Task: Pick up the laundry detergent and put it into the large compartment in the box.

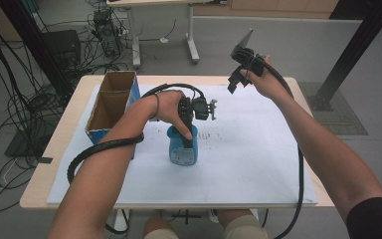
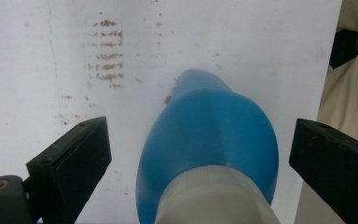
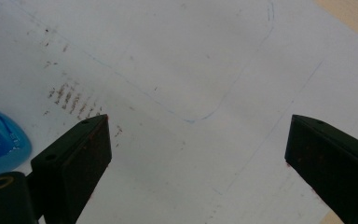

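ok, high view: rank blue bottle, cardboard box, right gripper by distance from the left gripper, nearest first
1. blue bottle: directly under the left gripper, mid-table.
2. cardboard box: off to its left, at the table's left edge.
3. right gripper: raised over the far right edge, farthest.

left hand-held gripper (image 1: 195, 110): black body, grey fitting at side, thick black ribbed cable | right hand-held gripper (image 1: 238, 74): black, grey three-cornered plate on top, black cable | jaws: flat black pads, reddish specks, brass-ringed screw hole at base | person: black sleeve, beige trousers, dark wristband
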The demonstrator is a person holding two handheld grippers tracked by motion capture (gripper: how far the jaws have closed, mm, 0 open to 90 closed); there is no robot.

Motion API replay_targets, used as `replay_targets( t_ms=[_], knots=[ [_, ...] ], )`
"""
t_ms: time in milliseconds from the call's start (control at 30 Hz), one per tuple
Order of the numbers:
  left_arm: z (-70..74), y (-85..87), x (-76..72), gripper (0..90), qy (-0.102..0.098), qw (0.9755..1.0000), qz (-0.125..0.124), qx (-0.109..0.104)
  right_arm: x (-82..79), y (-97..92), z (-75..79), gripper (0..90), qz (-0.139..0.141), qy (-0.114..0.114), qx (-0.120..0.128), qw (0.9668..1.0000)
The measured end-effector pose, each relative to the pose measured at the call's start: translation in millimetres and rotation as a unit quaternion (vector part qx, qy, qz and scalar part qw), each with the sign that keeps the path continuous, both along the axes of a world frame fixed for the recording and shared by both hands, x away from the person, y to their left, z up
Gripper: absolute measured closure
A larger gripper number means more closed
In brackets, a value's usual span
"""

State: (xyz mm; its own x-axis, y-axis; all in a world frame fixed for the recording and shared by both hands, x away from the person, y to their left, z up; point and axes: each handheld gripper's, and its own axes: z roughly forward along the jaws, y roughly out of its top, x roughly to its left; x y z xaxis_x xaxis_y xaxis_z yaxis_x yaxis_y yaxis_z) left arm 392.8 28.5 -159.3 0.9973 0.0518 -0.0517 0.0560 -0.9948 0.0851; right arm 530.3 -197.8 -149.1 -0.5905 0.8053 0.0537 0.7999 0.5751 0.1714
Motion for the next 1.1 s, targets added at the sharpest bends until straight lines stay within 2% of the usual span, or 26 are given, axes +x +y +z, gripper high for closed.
replay_targets(
  t_ms=[1100],
  knots=[
    [1.8,0.9,-2.1,6.7,-0.003,1.0000,-0.001,0.002,-1.9,1.1,0.9,7.1,0.003,-0.001,0.004,1.0000]
  ],
)
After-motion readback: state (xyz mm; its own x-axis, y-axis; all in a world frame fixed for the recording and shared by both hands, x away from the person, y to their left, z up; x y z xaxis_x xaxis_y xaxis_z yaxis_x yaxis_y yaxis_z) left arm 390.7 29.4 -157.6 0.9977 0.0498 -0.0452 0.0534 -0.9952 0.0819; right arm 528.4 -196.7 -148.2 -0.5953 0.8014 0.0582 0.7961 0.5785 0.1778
